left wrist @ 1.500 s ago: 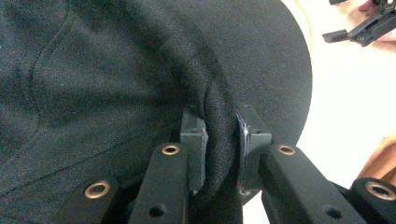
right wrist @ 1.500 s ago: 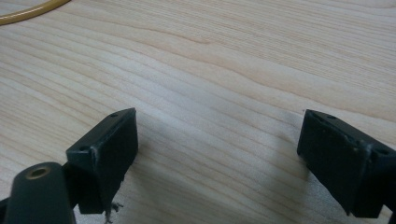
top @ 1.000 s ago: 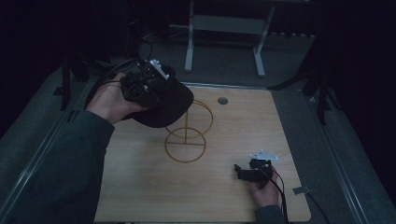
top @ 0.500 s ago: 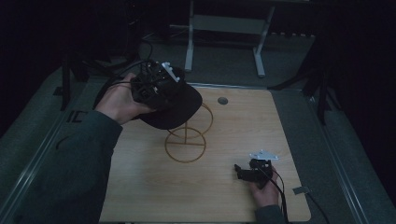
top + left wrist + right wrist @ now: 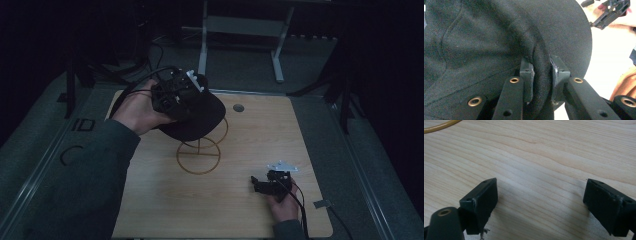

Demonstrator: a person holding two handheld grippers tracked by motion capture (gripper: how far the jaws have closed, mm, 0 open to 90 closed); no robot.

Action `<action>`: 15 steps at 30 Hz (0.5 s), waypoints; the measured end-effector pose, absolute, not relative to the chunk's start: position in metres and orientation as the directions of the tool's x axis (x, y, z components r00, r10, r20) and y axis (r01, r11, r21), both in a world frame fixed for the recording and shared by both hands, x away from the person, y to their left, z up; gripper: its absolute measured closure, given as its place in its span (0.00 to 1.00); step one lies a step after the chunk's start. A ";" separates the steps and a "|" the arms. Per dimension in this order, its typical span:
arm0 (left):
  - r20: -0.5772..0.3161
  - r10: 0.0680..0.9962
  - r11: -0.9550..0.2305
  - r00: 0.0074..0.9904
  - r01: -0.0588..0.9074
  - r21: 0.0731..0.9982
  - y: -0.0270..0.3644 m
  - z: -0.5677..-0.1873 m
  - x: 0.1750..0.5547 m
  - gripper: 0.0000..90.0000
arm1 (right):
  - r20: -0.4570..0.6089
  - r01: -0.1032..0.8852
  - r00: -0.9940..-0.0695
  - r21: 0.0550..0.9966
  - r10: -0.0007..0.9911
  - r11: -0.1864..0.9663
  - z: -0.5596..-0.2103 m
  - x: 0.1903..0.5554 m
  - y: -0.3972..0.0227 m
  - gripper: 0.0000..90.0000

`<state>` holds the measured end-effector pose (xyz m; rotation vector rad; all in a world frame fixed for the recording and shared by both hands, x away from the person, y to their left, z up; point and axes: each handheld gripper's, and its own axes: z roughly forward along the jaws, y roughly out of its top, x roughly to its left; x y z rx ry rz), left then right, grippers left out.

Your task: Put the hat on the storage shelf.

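A black cap [image 5: 197, 116] hangs in the air above a gold wire stand [image 5: 199, 154] on the wooden table [image 5: 150, 200]. My left gripper [image 5: 176, 95] is shut on a fold of the black cap [image 5: 499, 37]; the cloth is pinched between its two pads [image 5: 527, 75]. The stand's round base ring lies on the table and its upper hoop is partly hidden behind the cap. My right gripper [image 5: 260, 186] rests low at the table's front right, open, with bare wood between its fingers [image 5: 482, 200]. A curved piece of the gold wire stand [image 5: 441, 126] shows at the top left of the right gripper view.
A small round grommet [image 5: 238, 107] sits in the table near its far edge. A metal clip [image 5: 322, 204] sticks out at the front right edge. A grey table frame [image 5: 240, 30] stands behind. Dark floor surrounds the table. The far-off right gripper [image 5: 610, 13] is visible past the cap's brim.
My left gripper has carried the cap rightward and a little farther over the stand. The right gripper has stayed in place.
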<state>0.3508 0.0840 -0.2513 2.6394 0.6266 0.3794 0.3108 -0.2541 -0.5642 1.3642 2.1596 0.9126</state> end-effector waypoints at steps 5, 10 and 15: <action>0.169 0.466 -0.825 0.868 0.358 0.438 0.078 -0.250 0.348 0.83 | -0.009 0.624 -0.427 0.721 0.904 0.301 -0.564 0.311 -0.254 0.14; 0.175 0.457 -0.830 0.872 0.348 0.437 0.073 -0.249 0.346 0.83 | -0.008 0.625 -0.426 0.721 0.905 0.301 -0.564 0.311 -0.254 0.14; 0.174 0.440 -0.837 0.881 0.331 0.436 0.065 -0.249 0.344 0.83 | -0.007 0.625 -0.426 0.720 0.905 0.300 -0.564 0.311 -0.254 0.14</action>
